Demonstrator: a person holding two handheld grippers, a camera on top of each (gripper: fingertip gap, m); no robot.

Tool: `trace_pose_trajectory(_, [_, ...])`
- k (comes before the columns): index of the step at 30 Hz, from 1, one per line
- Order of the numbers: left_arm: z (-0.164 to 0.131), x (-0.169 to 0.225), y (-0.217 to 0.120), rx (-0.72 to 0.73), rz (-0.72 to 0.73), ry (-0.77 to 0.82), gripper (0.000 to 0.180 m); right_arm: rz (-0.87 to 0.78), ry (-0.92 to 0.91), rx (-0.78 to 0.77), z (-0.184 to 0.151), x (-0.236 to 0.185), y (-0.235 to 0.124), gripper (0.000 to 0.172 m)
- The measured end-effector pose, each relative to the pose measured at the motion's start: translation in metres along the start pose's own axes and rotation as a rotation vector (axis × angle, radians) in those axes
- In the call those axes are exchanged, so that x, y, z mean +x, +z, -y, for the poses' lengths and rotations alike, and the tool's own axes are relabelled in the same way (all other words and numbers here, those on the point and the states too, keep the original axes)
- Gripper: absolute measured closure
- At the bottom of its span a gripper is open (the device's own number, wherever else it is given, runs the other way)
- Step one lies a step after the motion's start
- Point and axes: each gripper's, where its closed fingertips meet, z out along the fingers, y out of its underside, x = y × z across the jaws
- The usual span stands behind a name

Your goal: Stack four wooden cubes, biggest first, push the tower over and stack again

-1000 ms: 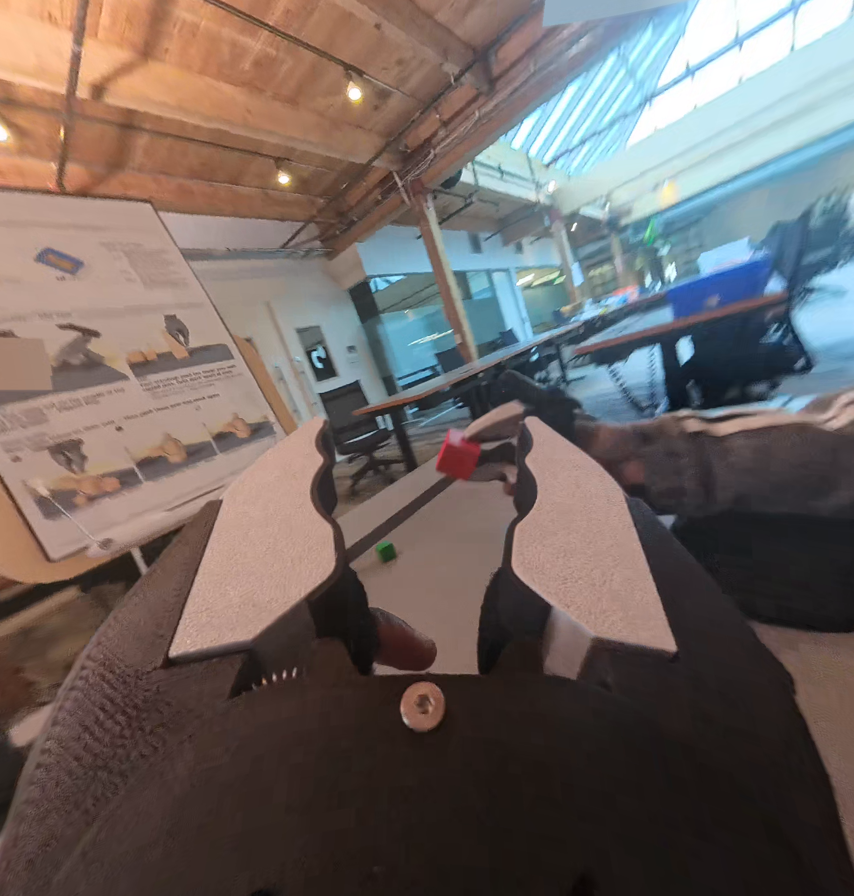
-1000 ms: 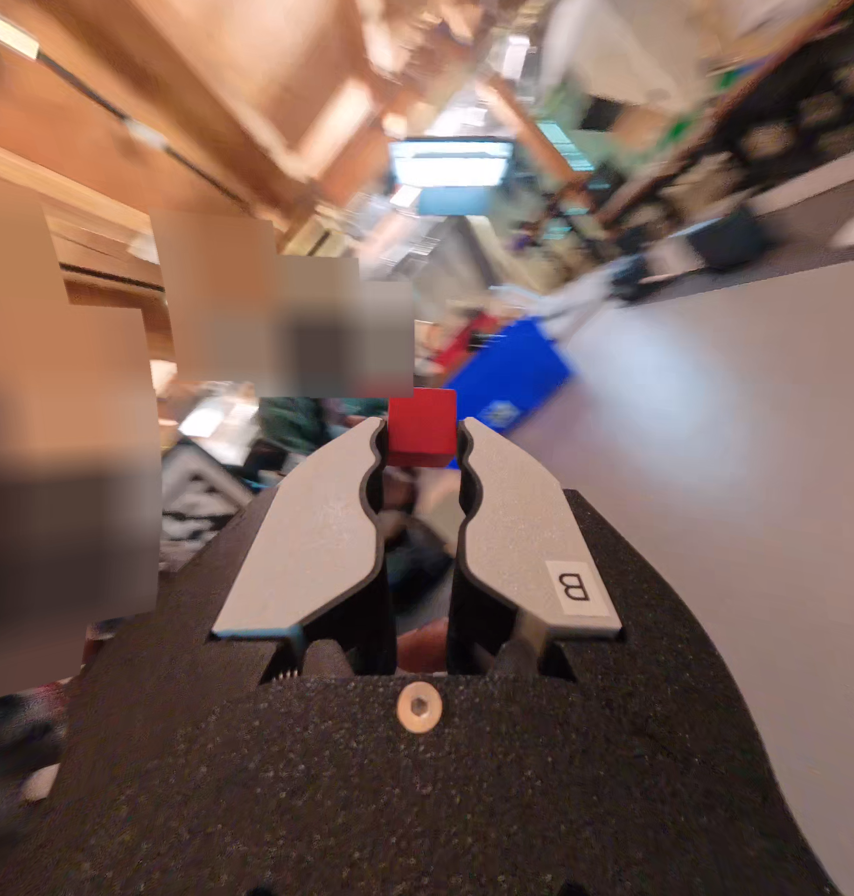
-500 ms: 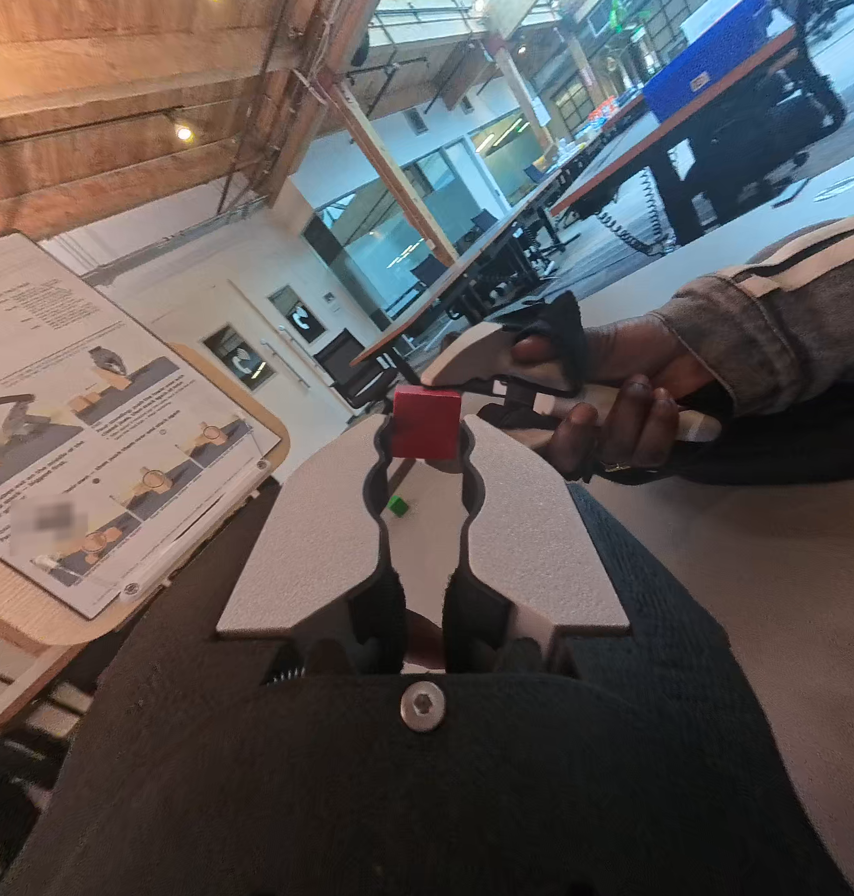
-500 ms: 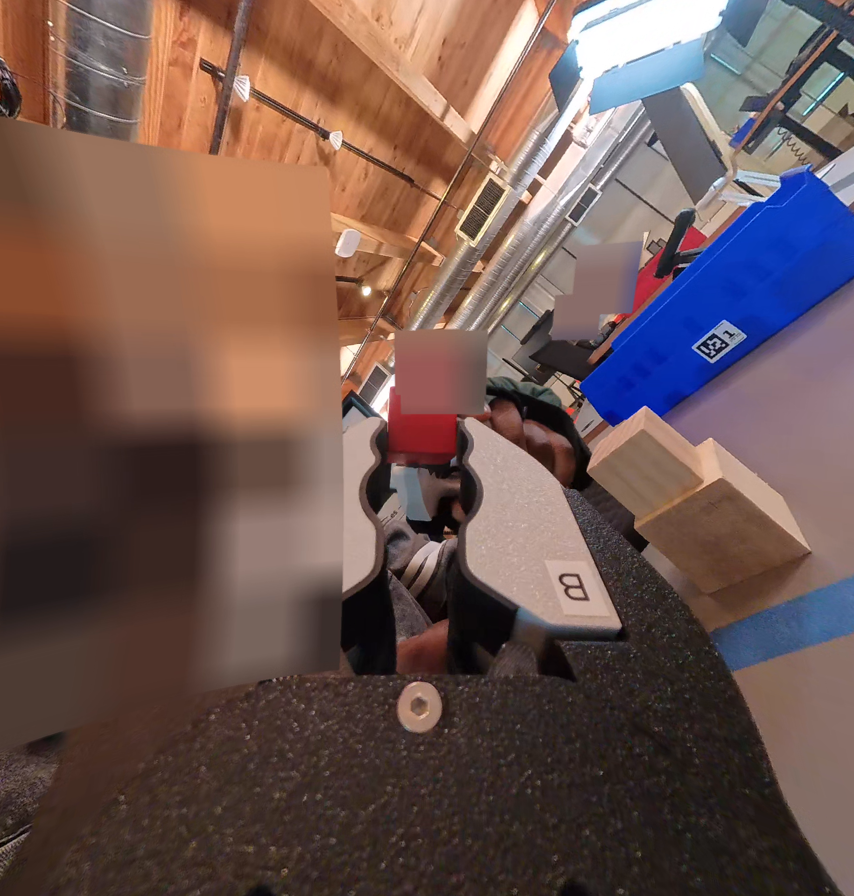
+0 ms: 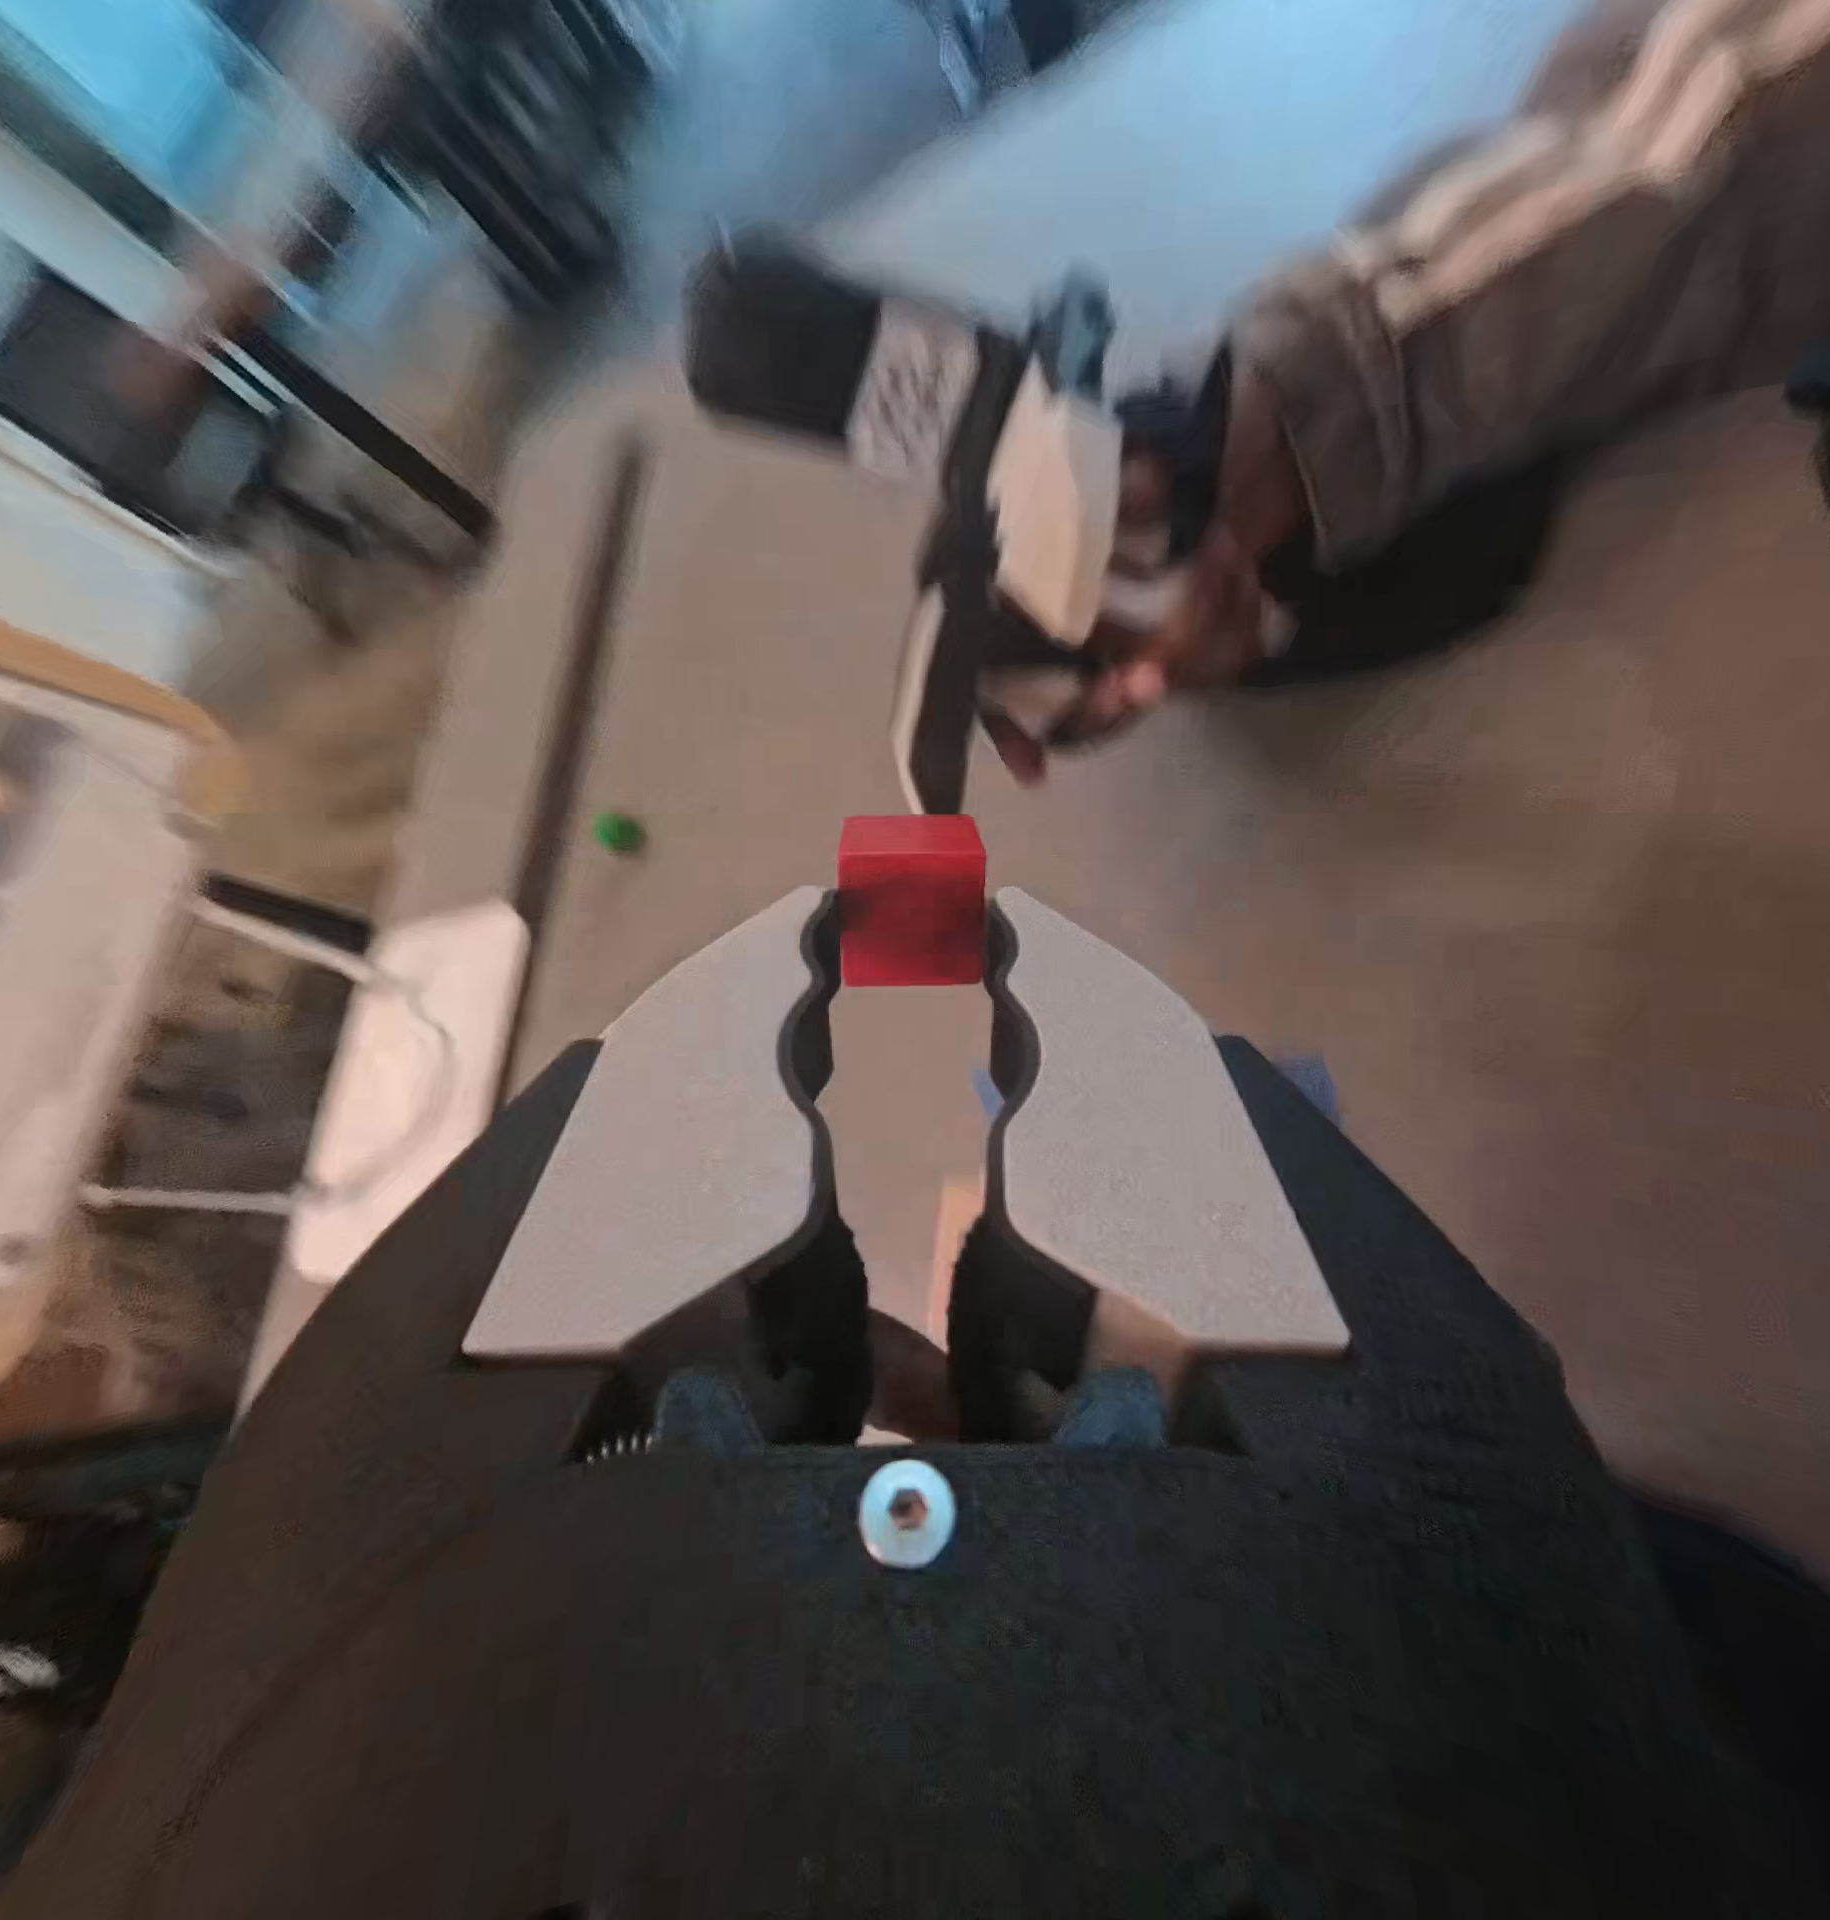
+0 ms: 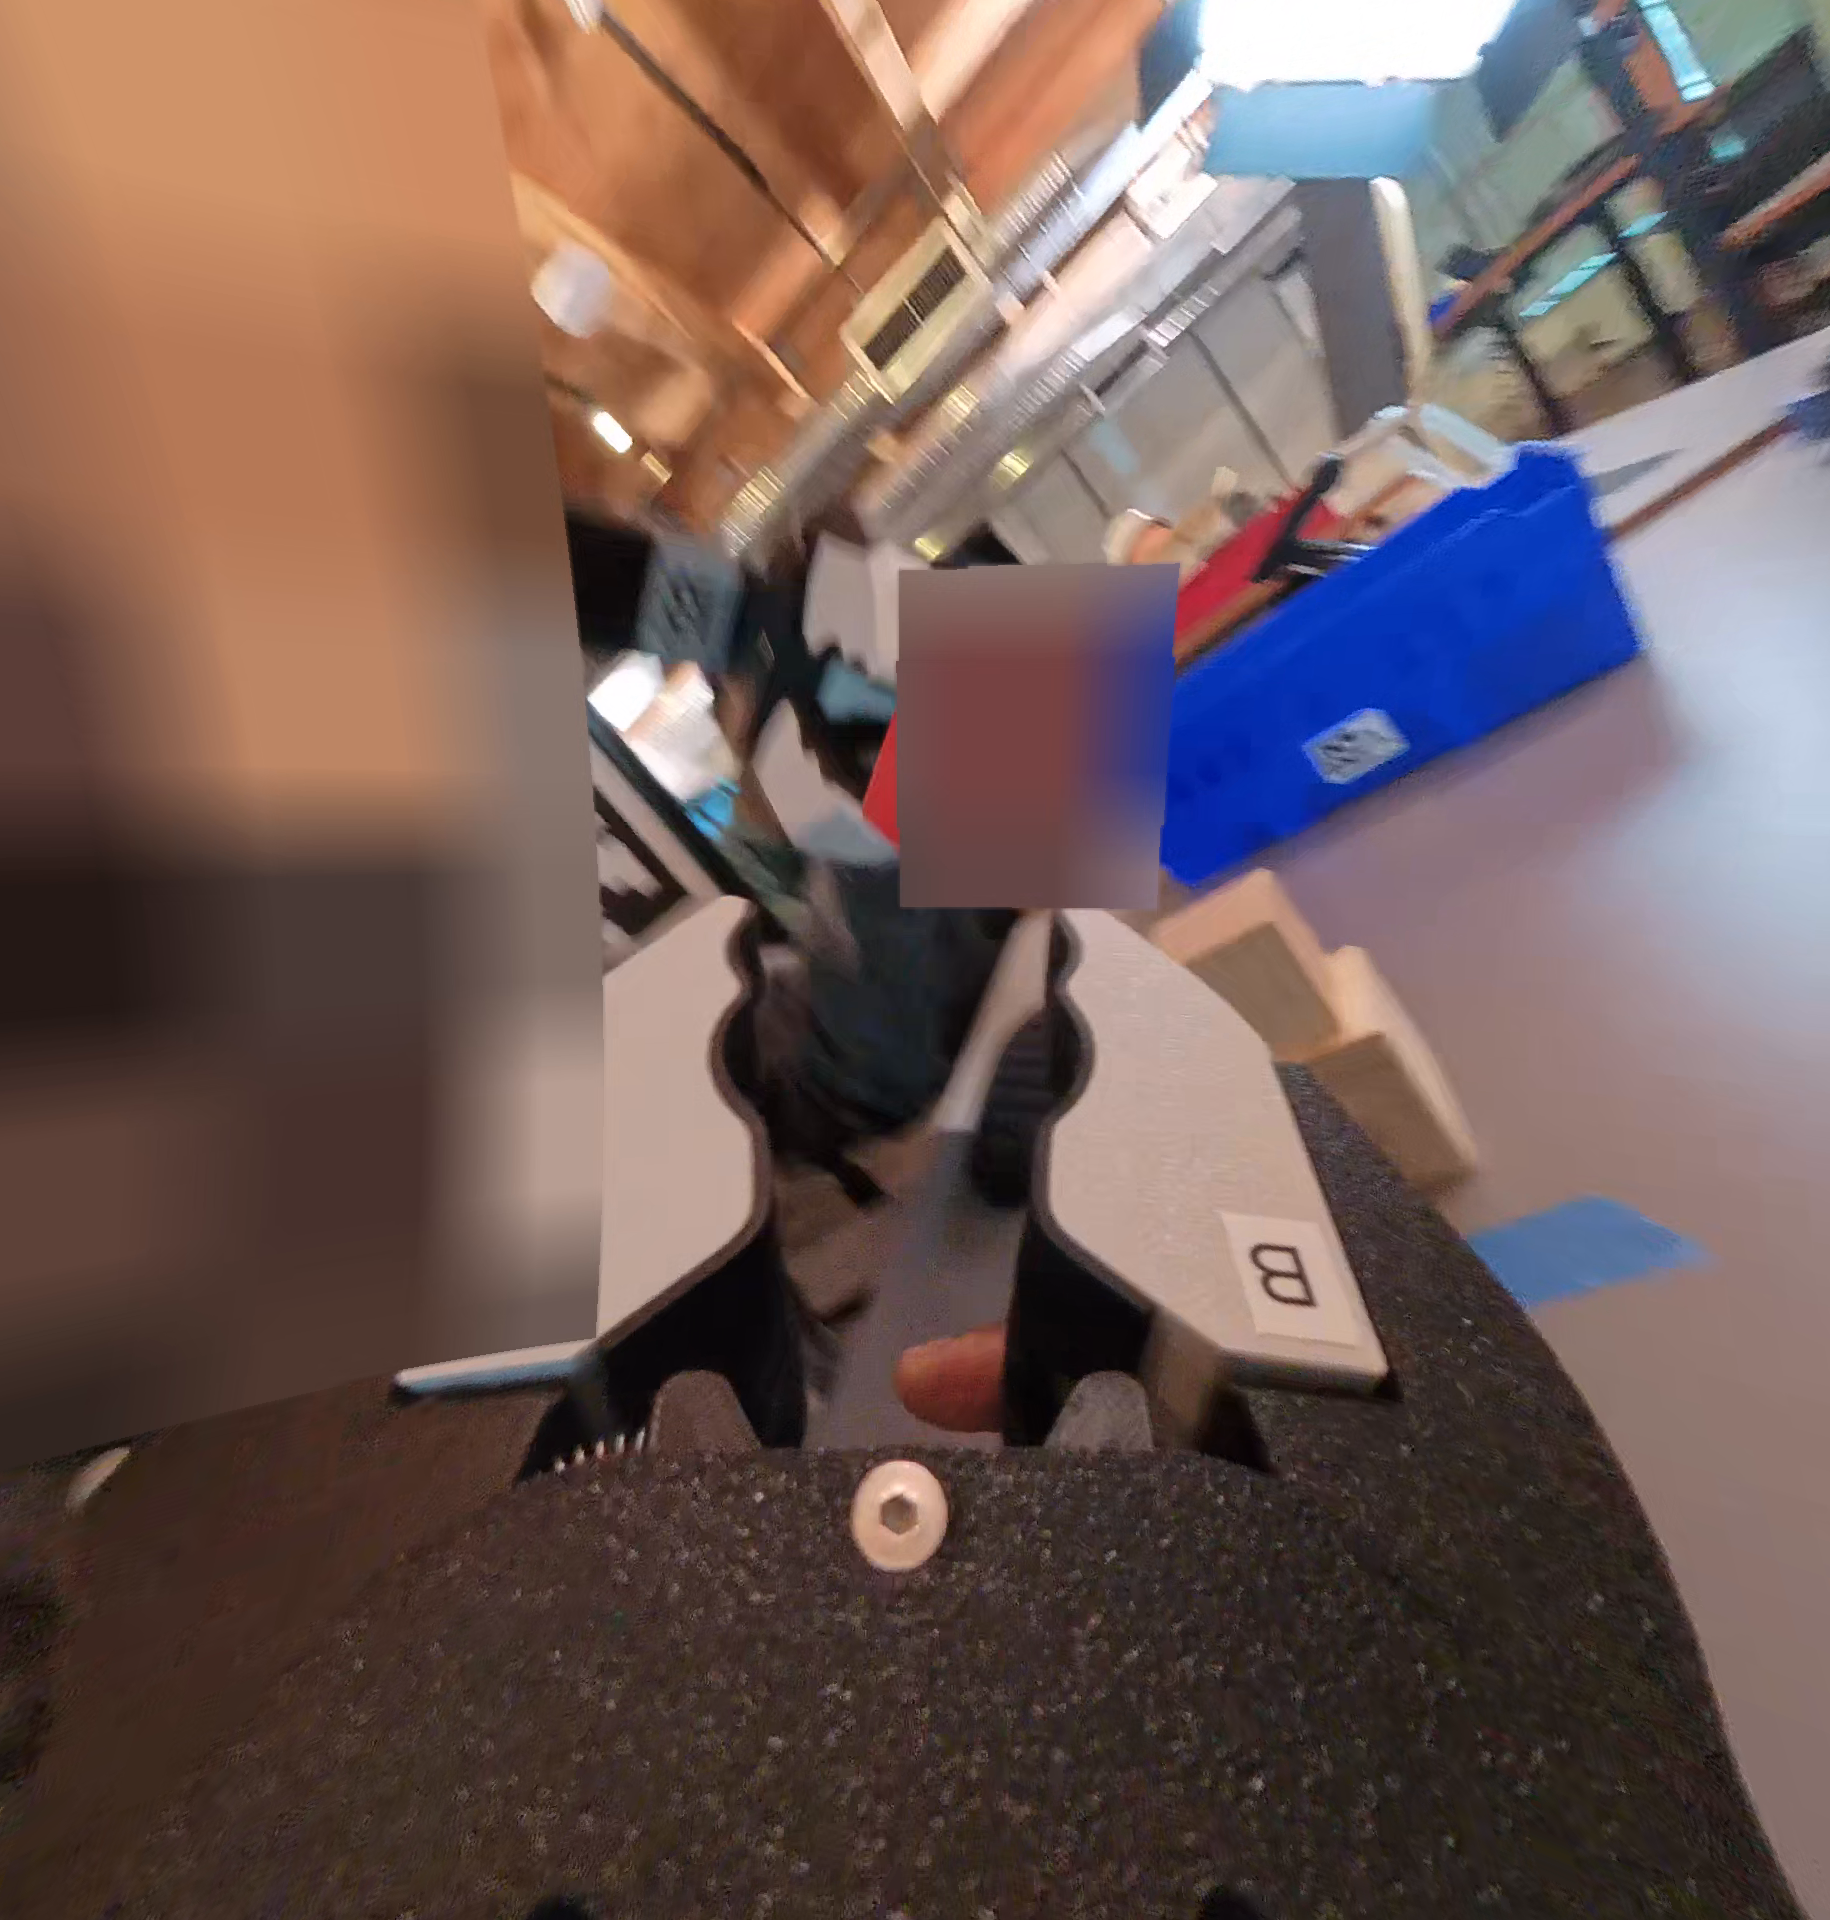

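Only left view shows red cube [image 5: 911, 902]; right view, pale blocks [image 6: 1306, 997].

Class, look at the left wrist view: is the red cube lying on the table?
No. The red cube is held off the table, pinched between the fingertips of the left gripper.

Left gripper [image 5: 911, 914] pointed down toward desk [image 5: 1410, 1039], fingertips clamped on opposite sides of red cube [image 5: 911, 899], both pads pressed on it. Right gripper [image 6: 900, 935] spread wide, nothing visible between its fingers. Seen from left wrist view: right gripper [image 5: 952, 582] raised ahead, gripped by hand [image 5: 1181, 613], grey sleeve [image 5: 1513, 312] reaching in from upper right, heavily blurred.
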Motion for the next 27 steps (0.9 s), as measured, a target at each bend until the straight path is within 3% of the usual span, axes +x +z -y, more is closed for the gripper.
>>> trace_pose_trajectory(1, [-0.010, -0.003, -0.010, -0.103, -0.083, -0.022, 0.154, -0.069, -0.088, -0.056, -0.005, 0.005, 0.000, 0.108])
trace_pose_trajectory(6, [-0.050, -0.005, -0.037, -0.533, -0.383, -0.034, 0.154, -0.254, -0.428, -0.288, -0.027, 0.018, -0.003, 0.089])
trace_pose_trajectory(9, [-0.069, 0.002, -0.033, -0.709, -0.443, -0.046, 0.154, -0.276, -0.492, -0.337, -0.032, 0.020, -0.003, 0.089])
trace_pose_trajectory(14, [-0.081, 0.008, -0.025, -0.780, -0.439, -0.101, 0.154, -0.280, -0.500, -0.325, -0.029, 0.019, -0.005, 0.090])
trace_pose_trajectory(27, [-0.088, 0.017, -0.019, -0.807, -0.483, -0.104, 0.154, -0.289, -0.524, -0.325, -0.027, 0.017, -0.007, 0.093])
